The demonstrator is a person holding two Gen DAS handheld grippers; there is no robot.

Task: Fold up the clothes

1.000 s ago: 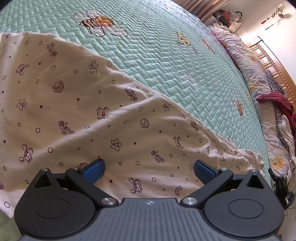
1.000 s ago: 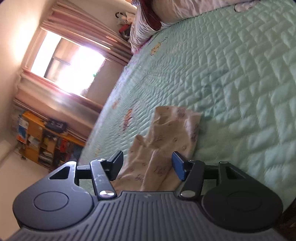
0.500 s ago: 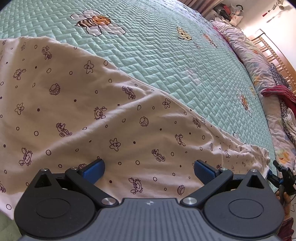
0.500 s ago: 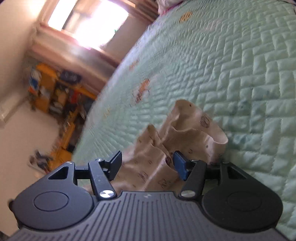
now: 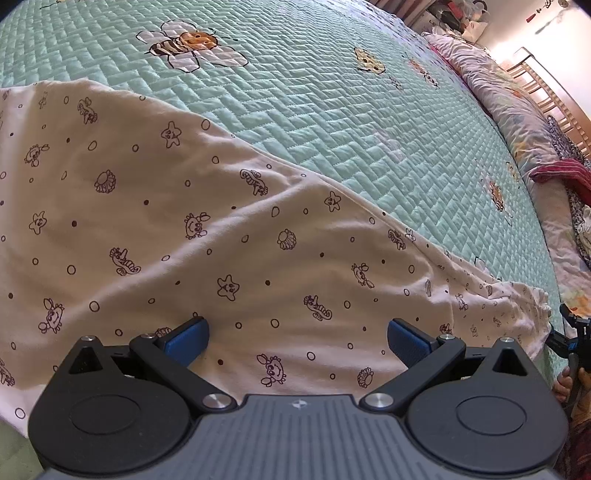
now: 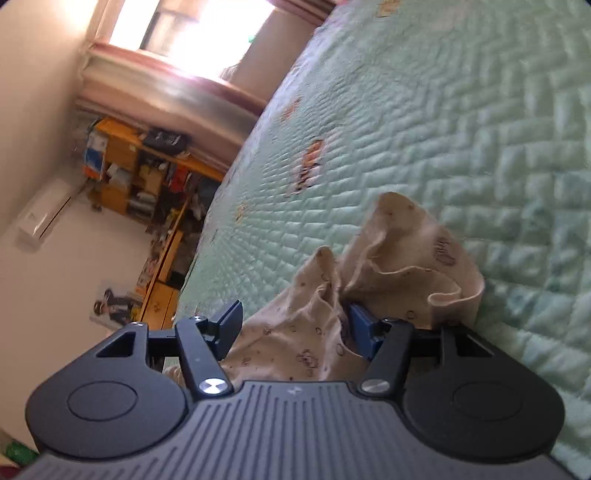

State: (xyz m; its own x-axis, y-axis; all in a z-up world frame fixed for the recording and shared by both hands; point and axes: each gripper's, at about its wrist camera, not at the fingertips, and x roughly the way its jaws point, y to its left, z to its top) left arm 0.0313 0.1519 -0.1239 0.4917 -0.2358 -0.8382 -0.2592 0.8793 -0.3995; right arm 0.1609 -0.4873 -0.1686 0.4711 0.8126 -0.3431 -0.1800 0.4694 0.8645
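Printed cream garment [image 5: 207,229] is lying spread on the green quilt [image 5: 332,110], long axis running upper left to lower right. Left gripper [image 5: 297,338] is hovering over its near edge, jaws wide apart. Right gripper [image 6: 293,325] is straddling the bunched end [image 6: 399,258], jaws apart, not clamped. No containers.

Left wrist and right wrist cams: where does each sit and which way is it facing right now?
Left wrist: on the left gripper, low over the printed garment, facing across the green quilt; jaws wide open; a hand shows at the right edge.
Right wrist: on the right gripper, tilted, facing along the bed toward the window; jaws open around a bunched end.
Shared: garment and quilt.
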